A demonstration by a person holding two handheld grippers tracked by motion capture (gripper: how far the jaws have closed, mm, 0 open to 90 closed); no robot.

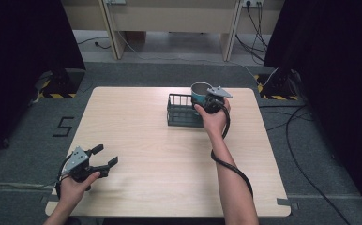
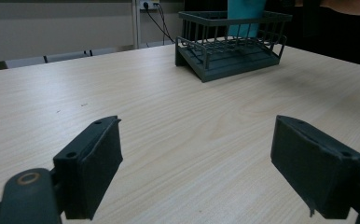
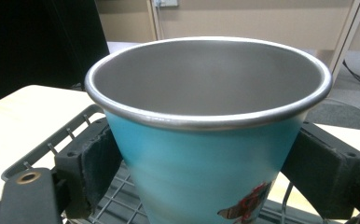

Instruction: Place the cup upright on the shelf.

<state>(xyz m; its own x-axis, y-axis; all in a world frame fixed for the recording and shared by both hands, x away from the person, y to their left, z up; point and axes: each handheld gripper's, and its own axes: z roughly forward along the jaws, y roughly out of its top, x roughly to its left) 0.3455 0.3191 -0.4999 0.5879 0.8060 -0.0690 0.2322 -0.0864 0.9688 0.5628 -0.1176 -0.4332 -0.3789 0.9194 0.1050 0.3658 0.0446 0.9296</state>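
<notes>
A teal cup (image 1: 199, 90) with a bare metal inside stands upright over the right end of a dark wire basket (image 1: 183, 111) at the table's back middle. My right gripper (image 1: 208, 99) is shut on the cup; in the right gripper view its two pads press the teal wall (image 3: 201, 163) from both sides, with basket wires (image 3: 52, 147) below. Whether the cup's base rests on the basket is hidden. My left gripper (image 1: 105, 155) hovers low near the front left corner, open and holding nothing (image 2: 201, 140), and it faces the basket (image 2: 231, 44) and the cup (image 2: 245, 11).
The light wooden table (image 1: 160, 159) has bare surface between the two grippers. Black curtains flank both sides, and cables (image 1: 296, 140) lie on the grey floor to the right. A wooden frame stands behind the table.
</notes>
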